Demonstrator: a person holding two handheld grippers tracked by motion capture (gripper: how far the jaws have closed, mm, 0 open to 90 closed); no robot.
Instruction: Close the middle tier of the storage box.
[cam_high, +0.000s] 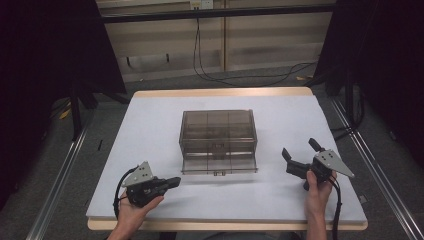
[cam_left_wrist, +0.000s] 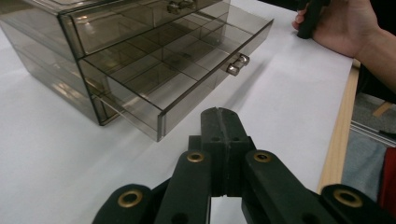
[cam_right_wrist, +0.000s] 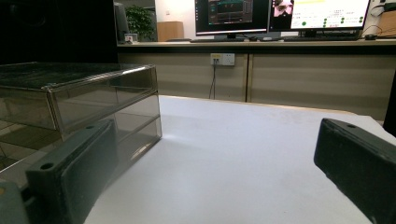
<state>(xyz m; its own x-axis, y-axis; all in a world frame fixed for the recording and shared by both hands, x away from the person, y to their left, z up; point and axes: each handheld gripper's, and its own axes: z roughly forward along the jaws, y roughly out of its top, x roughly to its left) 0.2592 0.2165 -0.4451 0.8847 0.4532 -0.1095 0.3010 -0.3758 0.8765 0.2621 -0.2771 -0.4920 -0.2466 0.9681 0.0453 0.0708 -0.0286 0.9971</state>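
Drawer box (cam_high: 218, 141) w/ lower drawer out; left hand-held gripper (cam_high: 172, 182) clenched empty, right hand-held gripper (cam_high: 300, 155) released.

Open table (cam_high: 150, 125) either side of drawer box (cam_high: 218, 131).

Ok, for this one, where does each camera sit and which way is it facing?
High view: above the person's side, looking forward and down on the white table, the smoked plastic drawer box, both forearms, the left gripper and the right gripper.
Left gripper view: rides the left gripper, jaws shut, facing the box's pulled-out lower drawer; the other hand beyond.
Right gripper view: rides the right gripper, jaws open, low along the table past the box toward monitors.
All share the box.
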